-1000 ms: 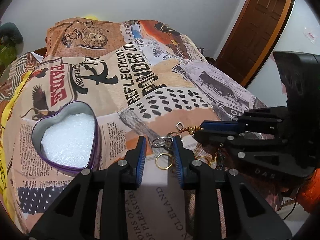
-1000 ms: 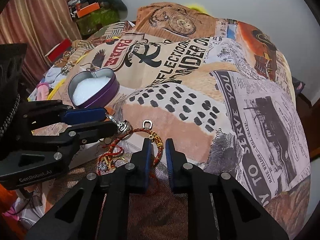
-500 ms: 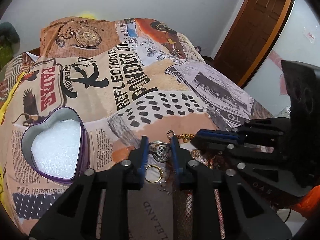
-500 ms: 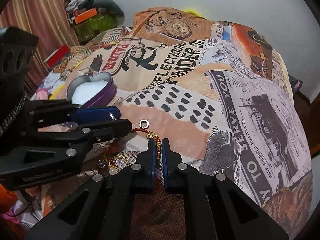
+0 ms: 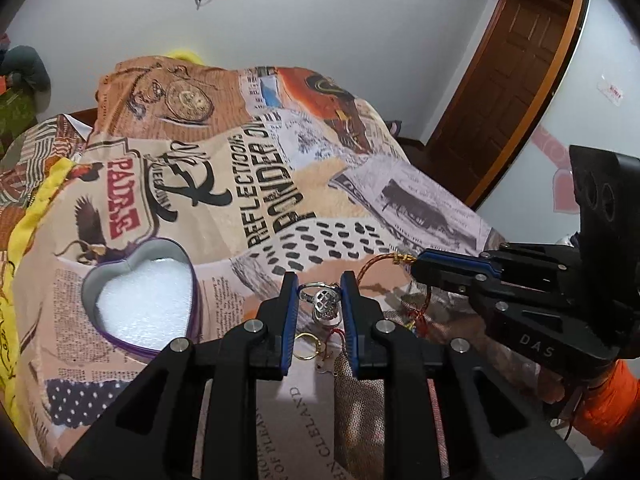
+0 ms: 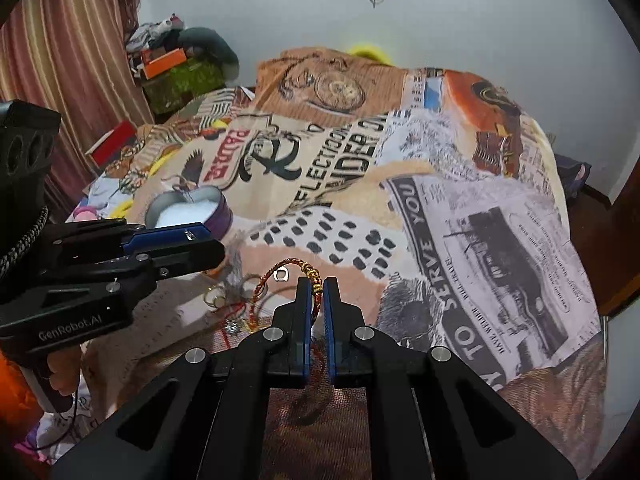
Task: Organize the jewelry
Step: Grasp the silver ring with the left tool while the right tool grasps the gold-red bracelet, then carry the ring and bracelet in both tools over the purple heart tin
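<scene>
A bed (image 6: pixel 460 208) with a newspaper-print cover stands against a white wall (image 5: pixel 320 20). A brown wooden door (image 5: pixel 508 92) is at the right. Striped curtains (image 6: pixel 60 60) hang at the left.

Ring band (image 5: pixel 310 290) partly behind pad.

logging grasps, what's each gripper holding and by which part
Left gripper: silver ring, pinched across its band. Right gripper: red thread bracelet, by the cord near its gold beads.

Printed words on bedspread and tools

The bedspread (image 6: pixel 460 216) reads "REFLECTIONS", "PONDER", "PADRE"; toward 3 o'clock, "TO SERVE YOU". The right tool (image 5: pixel 416 267) bears "DAS", the left tool (image 6: pixel 216 246) "GenRobot.AI".
</scene>
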The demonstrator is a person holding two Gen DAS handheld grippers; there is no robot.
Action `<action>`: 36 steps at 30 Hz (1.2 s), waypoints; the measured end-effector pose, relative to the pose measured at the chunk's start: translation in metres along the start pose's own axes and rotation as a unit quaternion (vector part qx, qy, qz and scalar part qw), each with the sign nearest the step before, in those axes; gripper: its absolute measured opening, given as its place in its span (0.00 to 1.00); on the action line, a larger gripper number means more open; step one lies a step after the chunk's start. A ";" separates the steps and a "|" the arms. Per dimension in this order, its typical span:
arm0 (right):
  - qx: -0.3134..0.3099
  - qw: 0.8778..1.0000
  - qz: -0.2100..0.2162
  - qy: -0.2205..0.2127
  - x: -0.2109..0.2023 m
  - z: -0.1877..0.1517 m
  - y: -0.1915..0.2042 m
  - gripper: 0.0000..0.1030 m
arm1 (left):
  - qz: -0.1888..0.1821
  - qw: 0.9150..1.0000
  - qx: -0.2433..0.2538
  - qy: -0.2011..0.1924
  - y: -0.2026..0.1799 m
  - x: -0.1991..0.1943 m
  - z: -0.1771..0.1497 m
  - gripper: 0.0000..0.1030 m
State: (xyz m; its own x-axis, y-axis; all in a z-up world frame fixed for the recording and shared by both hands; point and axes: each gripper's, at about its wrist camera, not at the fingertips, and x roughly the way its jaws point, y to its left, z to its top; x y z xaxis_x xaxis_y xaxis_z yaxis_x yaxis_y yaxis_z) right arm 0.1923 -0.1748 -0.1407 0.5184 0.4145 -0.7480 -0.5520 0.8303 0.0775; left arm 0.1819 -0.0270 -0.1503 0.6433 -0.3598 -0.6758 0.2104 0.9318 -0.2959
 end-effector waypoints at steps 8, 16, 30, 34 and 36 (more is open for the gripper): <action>-0.005 0.999 -0.007 -0.034 -0.025 0.009 0.006 0.05 | 0.014 1.000 -0.003 -0.020 0.003 -0.024 0.001 0.20; -0.010 0.998 -0.015 -0.061 -0.044 0.019 0.014 0.05 | 0.025 0.999 -0.008 -0.042 0.009 -0.048 0.003 0.20; -0.021 0.995 0.016 -0.091 -0.041 0.044 0.049 0.05 | 0.080 0.993 -0.021 -0.085 0.048 -0.092 0.010 0.20; -0.026 0.995 0.031 -0.089 -0.027 0.052 0.062 0.05 | 0.095 0.991 -0.029 -0.090 0.061 -0.099 0.009 0.20; -0.027 0.995 0.041 -0.086 -0.021 0.055 0.067 0.05 | 0.102 0.990 -0.033 -0.092 0.069 -0.102 0.009 0.20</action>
State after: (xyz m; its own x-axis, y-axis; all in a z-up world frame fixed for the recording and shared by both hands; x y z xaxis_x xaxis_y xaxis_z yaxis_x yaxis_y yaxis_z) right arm 0.1805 -0.1075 -0.0842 0.5718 0.5410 -0.6167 -0.6281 0.7723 0.0951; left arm 0.1374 0.0741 -0.0955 0.7921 -0.1439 -0.5932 0.0181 0.9769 -0.2128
